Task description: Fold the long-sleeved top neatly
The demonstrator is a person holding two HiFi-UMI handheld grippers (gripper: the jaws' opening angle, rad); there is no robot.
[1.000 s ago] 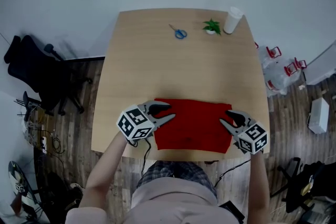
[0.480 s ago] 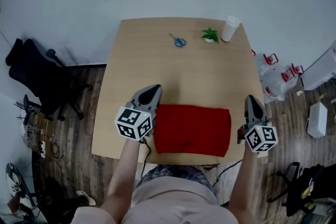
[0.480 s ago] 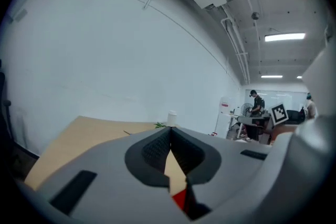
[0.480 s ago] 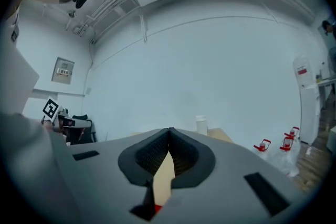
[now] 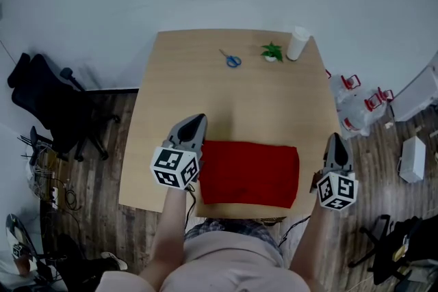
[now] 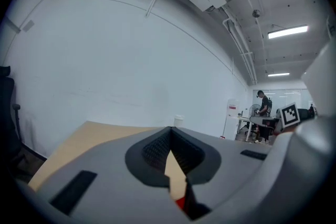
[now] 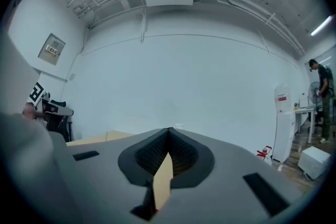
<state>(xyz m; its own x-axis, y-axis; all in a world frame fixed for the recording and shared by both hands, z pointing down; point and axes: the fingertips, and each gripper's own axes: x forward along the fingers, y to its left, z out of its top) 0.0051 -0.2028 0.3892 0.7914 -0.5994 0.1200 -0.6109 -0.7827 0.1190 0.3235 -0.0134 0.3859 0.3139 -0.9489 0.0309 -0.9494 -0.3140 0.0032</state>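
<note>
Your left claw (image 5: 199, 120) is pressed fully together with nothing in it. It hangs above the counter (image 5: 205, 92), pointing away from you, just beside the left edge of the red top (image 5: 250, 173). Your right claw (image 5: 335, 139) is also closed and empty, and it hovers off the top's right side, over the counter's right edge.

The top lies flat as a compact rectangle at the near edge of the counter, directly in front of you. Neither claw touches it. The scissors (image 5: 233, 59), small plant (image 5: 272, 51) and white cup (image 5: 298, 43) sit well apart from it at the far side.

The fold looks close to finished, if not done. If you take it up again, expect soft, light, limp cloth. It will probably sag between your two grips and slide easily on the smooth wood. Pinch at the two corners of one short edge and catch every layer in each bite, or the inner layers may slip out and spoil the stack. A firm squeeze should not harm it.
</note>
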